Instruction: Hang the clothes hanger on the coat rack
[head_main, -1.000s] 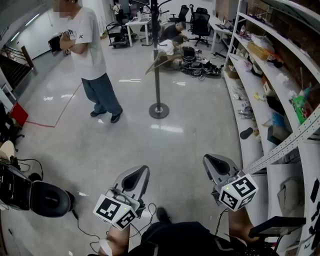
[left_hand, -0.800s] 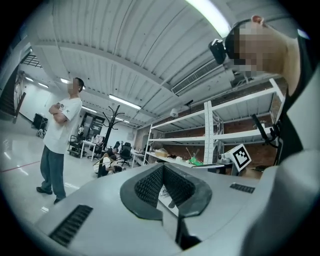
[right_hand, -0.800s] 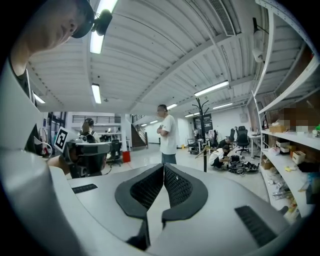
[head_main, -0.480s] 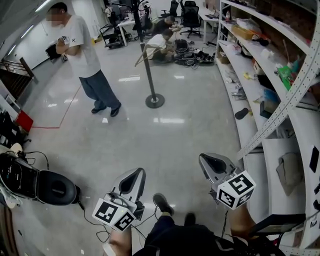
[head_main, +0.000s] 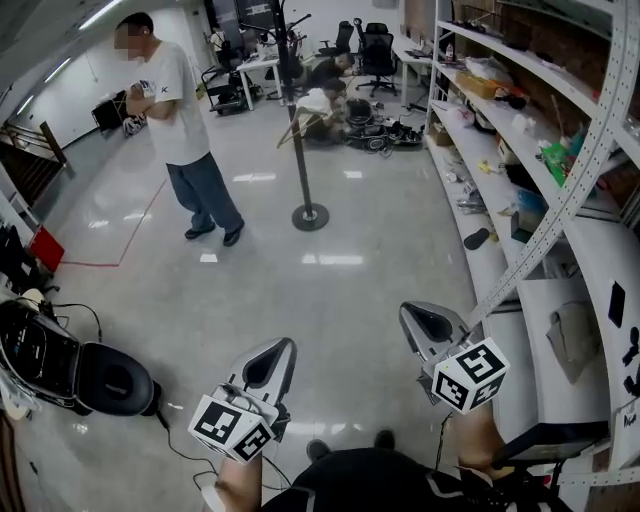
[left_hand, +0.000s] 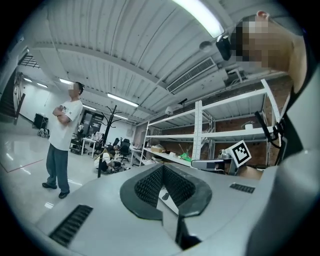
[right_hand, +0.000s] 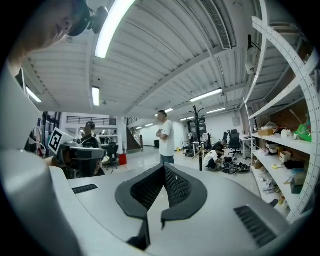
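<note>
In the head view, you hold your left gripper (head_main: 268, 362) and right gripper (head_main: 430, 326) low and side by side, both pointing across the open floor. The coat rack (head_main: 303, 160) stands well ahead of them, closer to the left gripper's line than the right's. A wooden clothes hanger (head_main: 296, 128) seems to hang tilted partway up its pole, so the task's thing already sits on the rack. A standing person (head_main: 180, 110) is beyond the left gripper, off to its outer side. In the left gripper view the jaws are pressed together with nothing between them, and the rack shows small and far ahead, left of the jaws. In the right gripper view the jaws also meet at their tips and hold nothing, with the rack far ahead and slightly right of them. This would fit a hanger already placed and you standing back from it, or a walk up to the rack to tend to it. Either way, keep both grippers level and clear of the shelving (head_main: 520, 150) on the right gripper's outer side. From here you cannot tell whether the hook is fully seated.
</note>
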